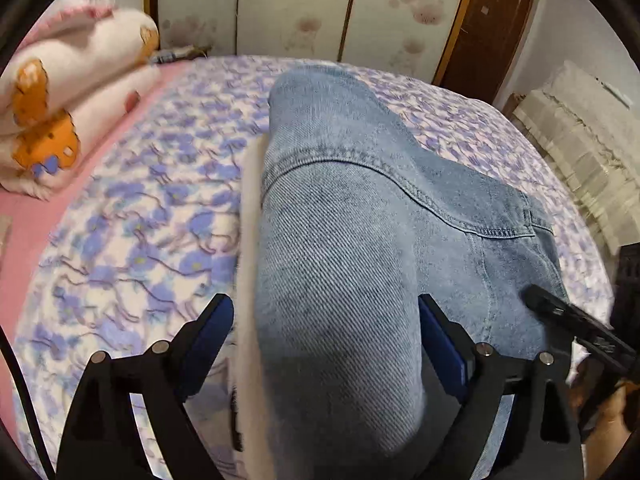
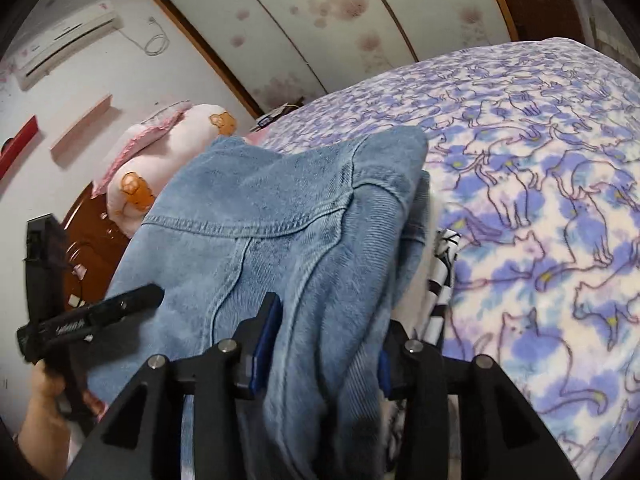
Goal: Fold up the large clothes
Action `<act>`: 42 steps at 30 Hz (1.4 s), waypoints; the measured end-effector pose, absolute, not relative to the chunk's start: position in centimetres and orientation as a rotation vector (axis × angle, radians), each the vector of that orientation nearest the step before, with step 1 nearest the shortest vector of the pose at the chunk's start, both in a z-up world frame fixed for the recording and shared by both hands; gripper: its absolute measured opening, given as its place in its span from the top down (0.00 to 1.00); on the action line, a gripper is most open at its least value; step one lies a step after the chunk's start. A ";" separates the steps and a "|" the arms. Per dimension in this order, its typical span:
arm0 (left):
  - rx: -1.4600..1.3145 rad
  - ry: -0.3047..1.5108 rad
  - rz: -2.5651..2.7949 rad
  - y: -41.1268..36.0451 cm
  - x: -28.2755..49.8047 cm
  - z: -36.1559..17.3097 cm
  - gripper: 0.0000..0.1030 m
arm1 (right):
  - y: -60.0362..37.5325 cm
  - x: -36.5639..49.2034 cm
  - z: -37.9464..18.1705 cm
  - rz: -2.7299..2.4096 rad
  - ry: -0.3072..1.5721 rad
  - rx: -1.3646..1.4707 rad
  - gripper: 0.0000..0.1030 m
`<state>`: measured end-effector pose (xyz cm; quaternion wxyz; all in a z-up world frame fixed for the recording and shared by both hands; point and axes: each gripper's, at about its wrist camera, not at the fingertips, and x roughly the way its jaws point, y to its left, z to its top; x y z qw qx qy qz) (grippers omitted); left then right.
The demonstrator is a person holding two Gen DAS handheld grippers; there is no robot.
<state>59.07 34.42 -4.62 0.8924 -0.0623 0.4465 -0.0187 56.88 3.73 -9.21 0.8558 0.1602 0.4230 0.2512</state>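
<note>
Under denim jacket (image 2: pixel 280 208): patterned cloth (image 2: pixel 442 280), mostly hidden.

Right gripper (image 2: pixel 326 332) fingers (image 2: pixel 267 336) straddle bunched denim garment (image 2: pixel 256 208), pads apart from the cloth. Denim lies on bed with cat-print blanket (image 2: pixel 540 184). Black-and-white fabric (image 2: pixel 442 276) peeks beneath. Left gripper (image 2: pixel 100 312) at left edge.

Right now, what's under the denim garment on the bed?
Under the denim garment, a white layer and black-and-white patterned fabric peek out at its edge, on the cat-print blanket. The rest is covered.
</note>
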 end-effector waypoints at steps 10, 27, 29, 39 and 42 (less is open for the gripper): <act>-0.112 0.910 0.086 31.7 48.5 0.4 0.12 | -0.1 47.9 -3.7 0.451 0.950 0.210 0.48; -0.086 0.863 0.006 22.4 23.2 15.1 0.12 | -4.4 27.3 13.1 0.484 0.905 0.129 0.48; -0.082 0.859 -0.008 21.2 20.3 16.5 0.12 | -5.3 24.2 15.0 0.501 0.885 0.125 0.48; 0.047 0.820 -0.057 12.7 5.6 16.8 0.05 | -9.5 12.1 15.7 0.419 0.923 0.078 0.48; 0.043 0.821 -0.056 11.2 2.5 14.5 0.05 | -10.6 9.5 13.5 0.382 0.926 0.063 0.47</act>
